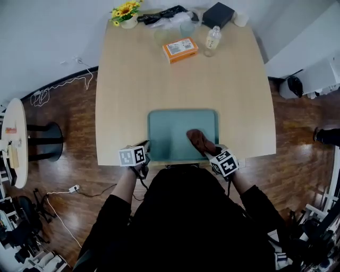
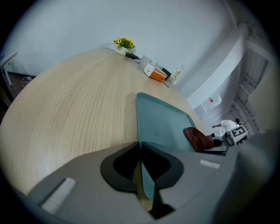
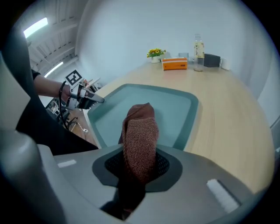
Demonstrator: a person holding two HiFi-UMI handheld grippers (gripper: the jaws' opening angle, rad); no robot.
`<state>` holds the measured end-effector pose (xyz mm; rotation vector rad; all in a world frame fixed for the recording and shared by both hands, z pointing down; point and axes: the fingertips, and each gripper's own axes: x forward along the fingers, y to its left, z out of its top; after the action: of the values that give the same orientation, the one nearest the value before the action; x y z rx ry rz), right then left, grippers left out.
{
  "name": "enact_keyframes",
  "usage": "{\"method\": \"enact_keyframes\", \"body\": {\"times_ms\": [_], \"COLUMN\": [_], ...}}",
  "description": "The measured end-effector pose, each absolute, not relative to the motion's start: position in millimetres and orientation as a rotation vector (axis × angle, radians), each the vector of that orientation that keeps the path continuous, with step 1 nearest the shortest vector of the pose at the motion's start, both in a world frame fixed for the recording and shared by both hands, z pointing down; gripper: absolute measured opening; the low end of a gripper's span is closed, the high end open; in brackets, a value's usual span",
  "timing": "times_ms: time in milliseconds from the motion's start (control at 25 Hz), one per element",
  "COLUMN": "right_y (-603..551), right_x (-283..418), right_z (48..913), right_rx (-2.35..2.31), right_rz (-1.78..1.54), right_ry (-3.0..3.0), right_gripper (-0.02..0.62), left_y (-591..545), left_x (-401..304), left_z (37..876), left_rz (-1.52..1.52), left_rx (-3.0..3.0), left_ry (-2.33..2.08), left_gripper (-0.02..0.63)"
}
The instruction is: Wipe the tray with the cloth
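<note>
1. A pale counter (image 1: 186, 90) stands on a dark wood floor (image 1: 69, 133). Flowers (image 1: 125, 11), an orange box (image 1: 180, 49) and a bottle (image 1: 212, 38) sit along its 12 o'clock edge, well apart from the work.
2. The teal tray (image 1: 170, 127) lies at the counter's 6 o'clock edge, just in front of the person. Only the cloth is on it.
3. The left hand-held gripper (image 2: 141, 146) is at the tray's 7 o'clock corner. It is clenched on the rim, which looks like a hold to keep the tray from sliding.
4. The right hand-held gripper (image 3: 140, 159) is at the tray's 5 o'clock side and grasps the brown cloth (image 1: 197, 139). The cloth is a bunched wad that sticks out past the jaws and rests on the tray floor.
5. Step in hand: the wiping itself, judging by the cloth on the tray and the tray pinned.
6. The next move calls for strokes from 5 o'clock toward 9 and 12, and into the corners. The cloth should be pressed flat so that only fabric rubs the tray, while the left grip holds firm.
</note>
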<state>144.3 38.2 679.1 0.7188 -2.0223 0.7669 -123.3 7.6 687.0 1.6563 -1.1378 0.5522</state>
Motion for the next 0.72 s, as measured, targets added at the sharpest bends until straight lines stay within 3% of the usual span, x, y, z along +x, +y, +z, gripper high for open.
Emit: {"method": "enact_keyframes", "body": {"times_ms": [160, 480, 720], "right_y": [18, -142, -143], "right_x": [141, 166, 169], "right_z": [684, 684, 684], "right_rx": [0.676, 0.791, 0.728], "right_rz": [0.687, 0.573, 0.528], "right_ry": [-1.939, -1.817, -1.786], "right_gripper": [0.078, 0.078, 0.077], "left_y": [7, 3, 5], "left_x": [-122, -118, -117], "left_z": [685, 684, 688], "left_rz": [0.625, 0.640, 0.647], "left_rx": [1.668, 1.672, 1.665], "left_ry": [-1.149, -1.149, -1.155], "left_gripper": [0.002, 0.003, 0.006]}}
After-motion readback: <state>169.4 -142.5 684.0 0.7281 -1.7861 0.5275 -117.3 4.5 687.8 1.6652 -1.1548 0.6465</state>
